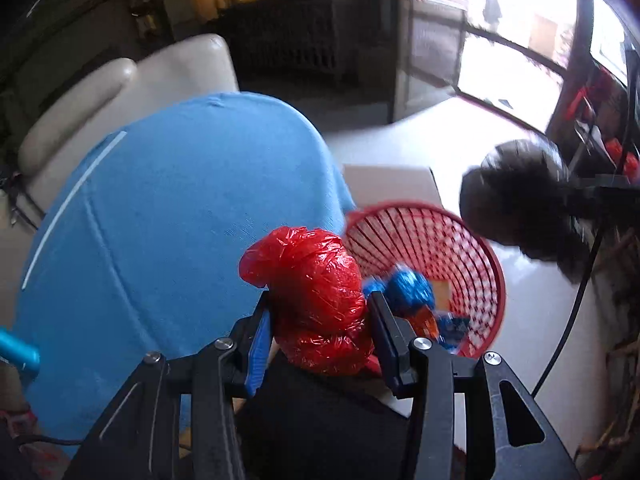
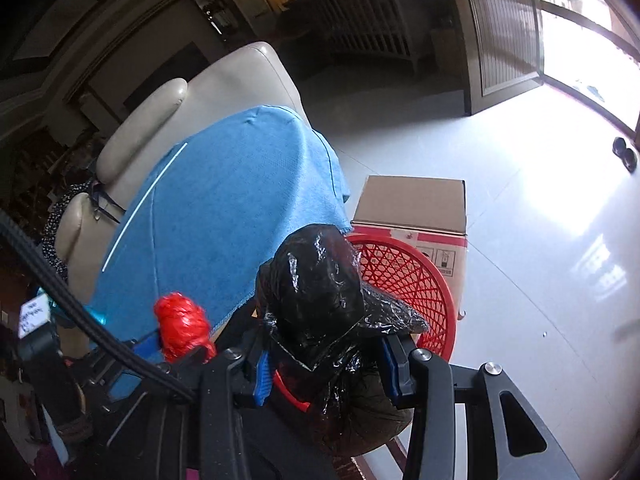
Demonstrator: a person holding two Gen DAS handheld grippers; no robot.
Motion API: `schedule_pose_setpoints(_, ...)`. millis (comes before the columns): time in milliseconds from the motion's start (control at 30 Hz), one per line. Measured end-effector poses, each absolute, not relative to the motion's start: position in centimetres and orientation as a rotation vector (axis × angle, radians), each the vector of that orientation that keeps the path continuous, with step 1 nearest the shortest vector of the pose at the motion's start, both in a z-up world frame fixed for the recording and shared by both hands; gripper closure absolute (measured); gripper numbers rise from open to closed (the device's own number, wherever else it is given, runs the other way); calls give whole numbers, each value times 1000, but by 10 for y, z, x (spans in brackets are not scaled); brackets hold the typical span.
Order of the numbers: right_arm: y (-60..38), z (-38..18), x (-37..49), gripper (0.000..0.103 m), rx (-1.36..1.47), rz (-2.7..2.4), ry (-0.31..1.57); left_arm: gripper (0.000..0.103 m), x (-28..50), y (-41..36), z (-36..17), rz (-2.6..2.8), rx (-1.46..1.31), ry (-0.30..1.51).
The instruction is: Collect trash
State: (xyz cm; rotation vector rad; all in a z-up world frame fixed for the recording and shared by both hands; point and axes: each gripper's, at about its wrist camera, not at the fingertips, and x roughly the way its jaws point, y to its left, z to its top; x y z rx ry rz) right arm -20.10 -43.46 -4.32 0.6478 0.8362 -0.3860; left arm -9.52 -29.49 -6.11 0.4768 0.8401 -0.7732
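In the left wrist view my left gripper [image 1: 320, 306] is shut on a crumpled red plastic bag [image 1: 316, 300], its blue pads pressing both sides. The bag hangs beside the near left rim of a red lattice basket [image 1: 486, 256] that holds blue wrappers [image 1: 410, 288] and an orange scrap. In the right wrist view my right gripper [image 2: 324, 342] is shut on a crumpled black plastic bag [image 2: 320, 292] above the near rim of the same red basket [image 2: 424, 280]. The black bag [image 1: 516, 208] shows blurred to the right of the basket in the left view. The red bag [image 2: 182, 328] appears at the left in the right view.
A blue cloth [image 2: 224, 200] covers a rounded surface left of the basket, with a beige armchair [image 2: 160, 120] behind it. A cardboard box [image 2: 412, 204] stands just beyond the basket on the pale tiled floor [image 2: 520, 200]. A black cable [image 1: 576, 304] hangs at the right.
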Motion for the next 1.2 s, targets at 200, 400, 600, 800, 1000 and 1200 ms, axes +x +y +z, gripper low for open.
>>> schedule_pose_setpoints(200,-429,-49,-193,58,666,-444,820,55,-87,-267,-38,-694,397,762)
schedule_pose_setpoints(400,-402,-35,-182,58,614,-453,799,55,-88,-245,-32,-670,381,727)
schedule_pose_setpoints(600,-390,-21,-176,58,596,-455,785,55,-86,-228,-25,-676,320,721)
schedule_pose_setpoints(800,-389,-16,-185,58,613,-477,756,55,-89,-225,-26,-682,340,714)
schedule_pose_setpoints(1000,-390,-17,-187,58,623,-464,756,55,-89,-223,-28,-660,357,722)
schedule_pose_setpoints(1200,-393,-14,-192,58,626,-439,727,55,-96,-230,-29,-648,398,706)
